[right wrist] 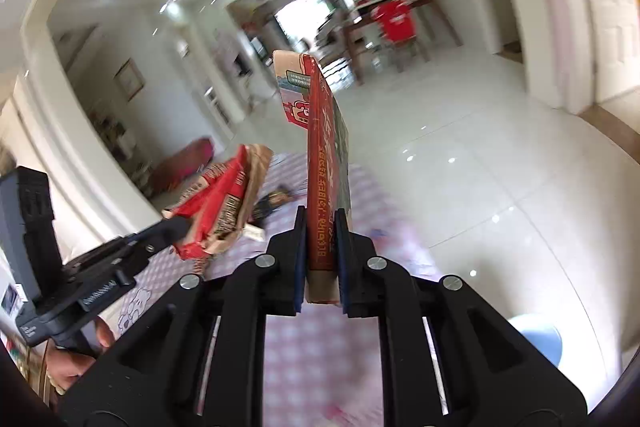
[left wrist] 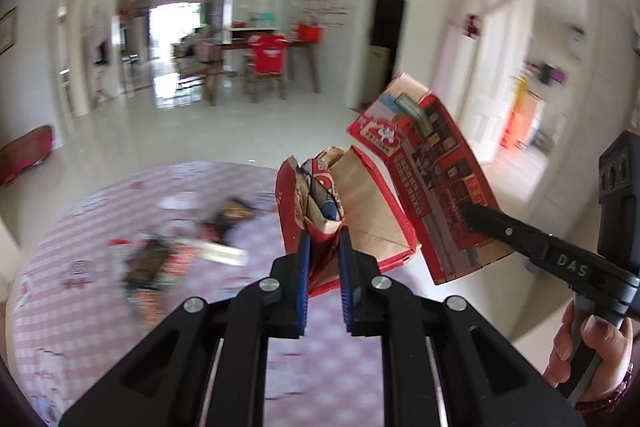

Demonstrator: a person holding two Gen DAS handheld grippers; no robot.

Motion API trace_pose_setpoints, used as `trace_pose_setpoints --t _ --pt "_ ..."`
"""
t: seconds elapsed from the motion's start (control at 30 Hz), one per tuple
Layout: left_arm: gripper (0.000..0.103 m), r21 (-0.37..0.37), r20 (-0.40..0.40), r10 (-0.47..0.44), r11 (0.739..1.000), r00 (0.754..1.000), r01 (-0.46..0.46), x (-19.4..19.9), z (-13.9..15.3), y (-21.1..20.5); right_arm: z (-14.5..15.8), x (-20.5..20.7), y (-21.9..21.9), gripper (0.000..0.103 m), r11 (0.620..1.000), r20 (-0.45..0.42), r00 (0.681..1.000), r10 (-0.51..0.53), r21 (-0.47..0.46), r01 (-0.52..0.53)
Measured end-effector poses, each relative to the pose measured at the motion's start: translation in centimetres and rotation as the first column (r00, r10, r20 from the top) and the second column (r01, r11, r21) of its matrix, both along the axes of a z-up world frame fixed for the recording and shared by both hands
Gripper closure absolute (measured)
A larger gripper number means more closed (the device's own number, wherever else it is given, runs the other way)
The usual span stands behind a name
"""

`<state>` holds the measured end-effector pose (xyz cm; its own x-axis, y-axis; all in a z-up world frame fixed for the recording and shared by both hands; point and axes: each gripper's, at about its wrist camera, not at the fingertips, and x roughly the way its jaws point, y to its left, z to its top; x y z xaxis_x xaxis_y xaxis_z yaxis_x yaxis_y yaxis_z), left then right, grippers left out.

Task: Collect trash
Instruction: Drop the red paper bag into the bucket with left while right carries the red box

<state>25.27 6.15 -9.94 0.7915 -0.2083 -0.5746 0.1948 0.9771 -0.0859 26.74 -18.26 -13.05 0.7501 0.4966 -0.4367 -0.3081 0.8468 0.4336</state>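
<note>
Trash is in both your grippers: left gripper (left wrist: 324,239) clamps the crumpled red carton (left wrist: 348,211) mid-frame, right gripper (right wrist: 321,227) pinches the flattened red box (right wrist: 326,155).

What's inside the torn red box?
Inside the torn red box there's crumpled printed wrapping. Whatever lies deeper is hidden by the folds and the left hand-held gripper.

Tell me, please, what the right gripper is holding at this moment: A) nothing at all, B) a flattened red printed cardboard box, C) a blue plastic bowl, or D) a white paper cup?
B: in the right wrist view the right gripper has its blue pads clamped on the edge of a flattened red printed cardboard box, raised above the pink checked tablecloth.
</note>
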Motion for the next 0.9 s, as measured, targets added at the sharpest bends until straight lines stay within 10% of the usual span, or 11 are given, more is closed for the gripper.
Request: trace_pose_setpoints --t 0.6,0.73,0.9 --pt "0.086 0.033 -0.235 -0.369 0.922 0.899 0.387 2.5 -10.7 -26.1 -7.0 -9.6 -19.8 0.090 0.889 -0.036 0.888 -0.458 -0.006 0.459" --pt "0.029 0.047 -0.266 -0.337 0.931 0.903 0.361 3.4 -12.5 -28.4 -8.5 -9.3 -22.0 0.090 0.873 -0.074 0.870 -0.487 -0.003 0.488" --pt "0.029 0.064 -0.279 -0.322 0.934 0.905 0.352 3.2 -12.9 -28.7 -9.9 -9.2 -22.5 0.090 0.875 -0.107 0.870 -0.481 -0.001 0.484"
